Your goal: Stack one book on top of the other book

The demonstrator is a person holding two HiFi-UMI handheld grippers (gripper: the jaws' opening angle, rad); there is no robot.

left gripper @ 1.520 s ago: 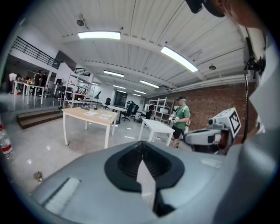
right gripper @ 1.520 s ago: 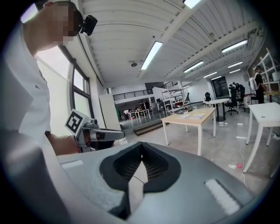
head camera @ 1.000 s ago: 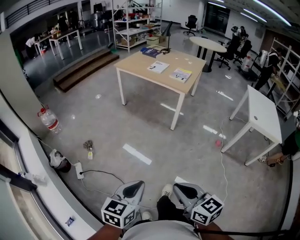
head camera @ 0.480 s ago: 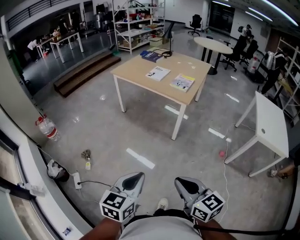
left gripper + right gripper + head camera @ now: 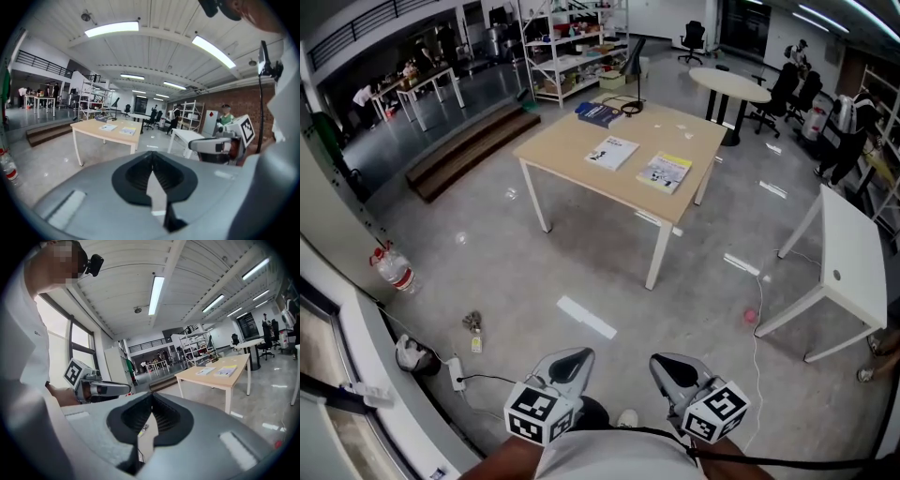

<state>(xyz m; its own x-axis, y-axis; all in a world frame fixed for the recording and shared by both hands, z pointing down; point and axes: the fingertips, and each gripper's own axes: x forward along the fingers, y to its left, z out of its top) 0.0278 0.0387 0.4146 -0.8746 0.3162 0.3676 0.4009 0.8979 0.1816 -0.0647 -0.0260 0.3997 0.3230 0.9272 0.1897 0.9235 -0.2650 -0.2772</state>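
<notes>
- head view: left tongs (image 5: 573,358) and right tongs (image 5: 667,364) sit low, both shut and empty. well ahead across the grey floor (image 5: 581,267), the wooden counter (image 5: 567,142) carries a white book (image 5: 612,153) mid-surface and a yellow book (image 5: 666,172) by the right edge, apart.
- left gripper view: jaws together on nothing; counter far off, left.
- right gripper view: jaws together, empty; counter far off, right.

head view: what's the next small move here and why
Probably step closer to the wooden table. The white book and the yellow book lie apart on it, well across the floor from the left gripper and right gripper, which sit low by the person's body, both shut and empty. Neither book looks reachable from here, so opening the fingers can wait.
</notes>
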